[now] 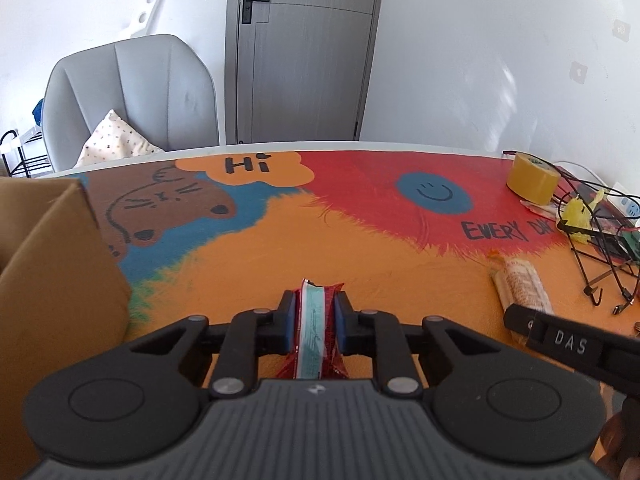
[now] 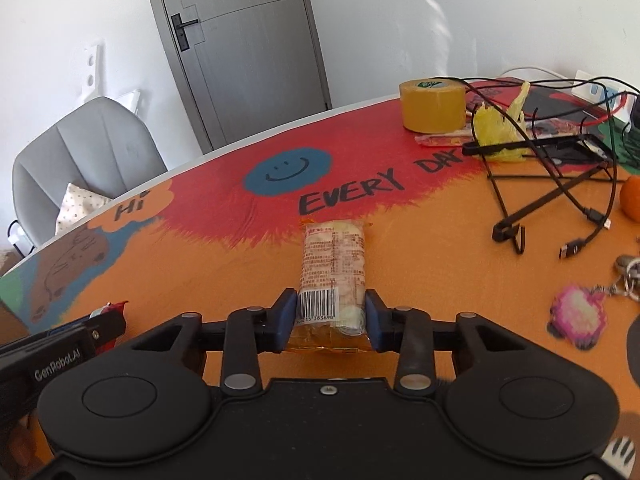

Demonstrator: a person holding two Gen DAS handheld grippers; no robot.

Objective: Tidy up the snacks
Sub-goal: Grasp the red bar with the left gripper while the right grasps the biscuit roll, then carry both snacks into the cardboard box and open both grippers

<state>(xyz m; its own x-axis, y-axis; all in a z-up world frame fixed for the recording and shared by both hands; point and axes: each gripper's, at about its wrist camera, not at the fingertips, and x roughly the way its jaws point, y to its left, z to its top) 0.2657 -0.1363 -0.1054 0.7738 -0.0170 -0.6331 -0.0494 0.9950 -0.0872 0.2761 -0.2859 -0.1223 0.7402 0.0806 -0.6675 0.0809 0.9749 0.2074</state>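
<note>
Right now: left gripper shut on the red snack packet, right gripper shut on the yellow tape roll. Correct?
Not quite. The right gripper is shut on the clear barcoded snack pack, as the right wrist view shows; the yellow tape roll stands untouched further back. The left gripper is shut on the red snack packet.

Place: home room, used as a makeshift workbench.
Landmark: table under a painted cartoon cloth.
Behind table: grey door, padded grey chair with a cushion.
On table's far right: tape roll, tangled cables, power strip.
Against table's left edge: cardboard box.
</note>
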